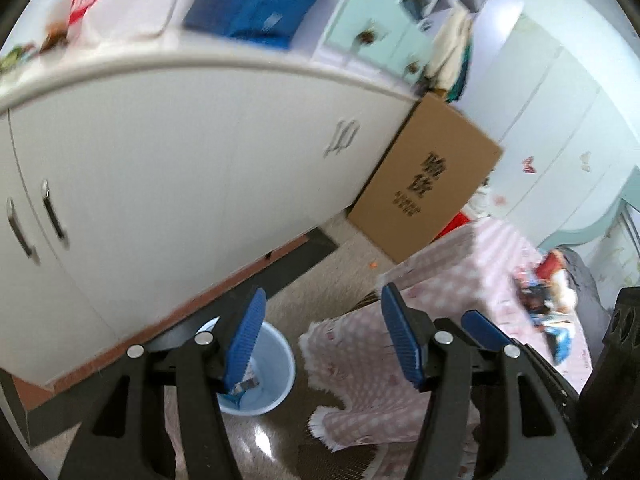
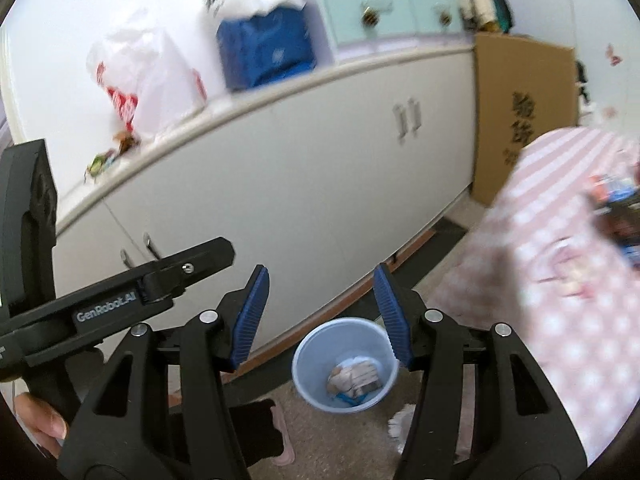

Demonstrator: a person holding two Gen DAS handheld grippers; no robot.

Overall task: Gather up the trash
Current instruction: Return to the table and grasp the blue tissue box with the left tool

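A light blue bin point(image 2: 308, 376) stands on the floor by the white cabinet, with crumpled wrappers point(image 2: 356, 376) inside. My right gripper point(image 2: 322, 316) hangs above it, open, with nothing between its blue pads. My left gripper point(image 1: 322, 336) is open and empty too, above the floor between the bin point(image 1: 276, 376) and the pink-clothed table point(image 1: 460, 280). Its black body point(image 2: 120, 292) shows at the left of the right wrist view, held by a hand point(image 2: 40, 424). More colourful wrappers point(image 1: 544, 300) lie on the table, blurred. Small wrappers point(image 2: 108, 160) also sit on the cabinet top.
The long white cabinet point(image 1: 180, 180) carries a blue bag point(image 1: 256, 4) and plastic bags point(image 2: 152, 68). A cardboard box point(image 1: 424, 176) leans at the cabinet's far end. A pink slipper point(image 2: 282, 428) lies on the floor near the bin.
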